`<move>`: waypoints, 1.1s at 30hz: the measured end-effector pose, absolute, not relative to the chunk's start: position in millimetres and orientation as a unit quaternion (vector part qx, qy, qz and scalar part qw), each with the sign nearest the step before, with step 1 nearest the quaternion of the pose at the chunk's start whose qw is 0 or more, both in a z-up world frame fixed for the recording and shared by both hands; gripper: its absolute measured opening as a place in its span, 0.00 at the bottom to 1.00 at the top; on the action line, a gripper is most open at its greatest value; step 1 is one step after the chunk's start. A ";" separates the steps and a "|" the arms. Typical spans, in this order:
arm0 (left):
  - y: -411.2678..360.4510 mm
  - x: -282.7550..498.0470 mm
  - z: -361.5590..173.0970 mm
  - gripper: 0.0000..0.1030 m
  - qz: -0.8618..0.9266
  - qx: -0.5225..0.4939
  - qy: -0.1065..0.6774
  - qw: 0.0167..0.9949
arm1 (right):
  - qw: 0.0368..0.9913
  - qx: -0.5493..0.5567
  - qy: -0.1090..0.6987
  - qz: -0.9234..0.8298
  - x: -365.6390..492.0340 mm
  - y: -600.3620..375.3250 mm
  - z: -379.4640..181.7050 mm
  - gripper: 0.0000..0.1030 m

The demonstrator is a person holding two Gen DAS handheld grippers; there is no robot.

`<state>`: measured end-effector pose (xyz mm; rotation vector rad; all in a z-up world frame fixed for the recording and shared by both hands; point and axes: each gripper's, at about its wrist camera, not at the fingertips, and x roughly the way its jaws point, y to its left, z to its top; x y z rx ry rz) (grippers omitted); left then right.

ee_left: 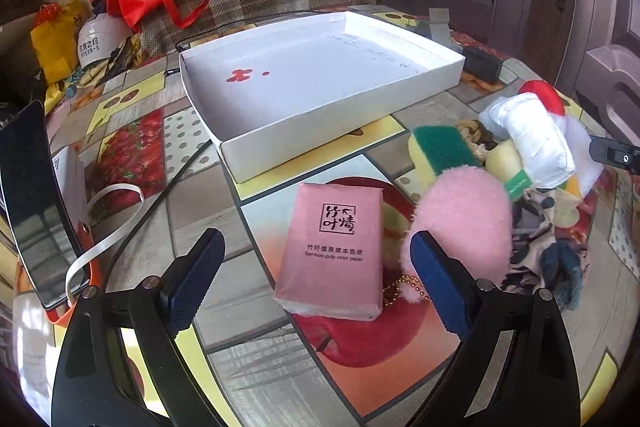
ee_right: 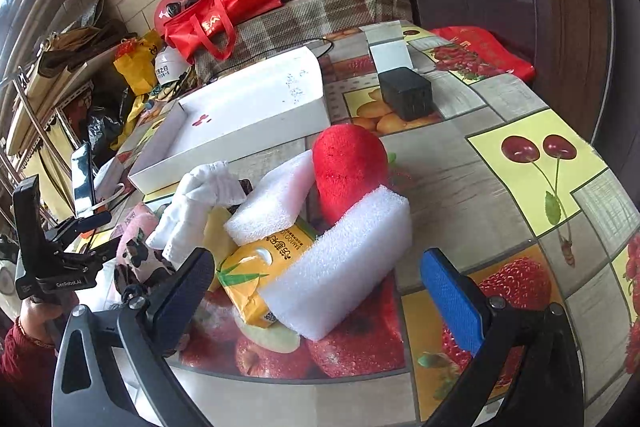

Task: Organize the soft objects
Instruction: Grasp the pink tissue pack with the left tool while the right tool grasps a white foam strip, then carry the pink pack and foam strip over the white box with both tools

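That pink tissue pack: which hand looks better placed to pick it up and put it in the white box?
Left. The left gripper is open with the pink tissue pack between its fingers, the white box straight ahead. The right gripper faces the white foam block.

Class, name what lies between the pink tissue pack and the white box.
Only bare tablecloth separates the pink tissue pack from the white box; the left wrist view shows it.

Centre of fruit-print tablecloth (ee_left: 280, 367): shallow white cardboard box lid (ee_left: 404, 99), nothing in it. At 6 o'clock of it, just apart: flat pink tissue pack (ee_left: 332, 247). At 3 o'clock of pack, touching: fluffy pink pad (ee_left: 468, 215), bordering heap with green-topped yellow sponge (ee_left: 440, 147) and folded white cloth (ee_left: 532, 139). At 2 o'clock of lid: small black box (ee_right: 406, 93).
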<state>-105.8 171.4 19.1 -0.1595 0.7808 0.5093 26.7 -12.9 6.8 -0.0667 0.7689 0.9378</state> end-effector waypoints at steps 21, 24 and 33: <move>173.6 -102.6 3.8 0.49 0.215 -0.087 0.408 0.883 | 0.819 -0.008 0.413 0.399 53.4 -33.7 -7.7 0.31; 173.9 -102.9 5.0 0.48 0.214 -0.085 0.404 0.885 | 0.819 -0.005 0.402 0.409 52.0 -32.6 -4.1 0.22; 158.6 -135.0 40.4 0.48 0.259 -0.083 0.260 0.926 | 0.864 0.066 0.263 0.424 30.3 -69.7 33.4 0.18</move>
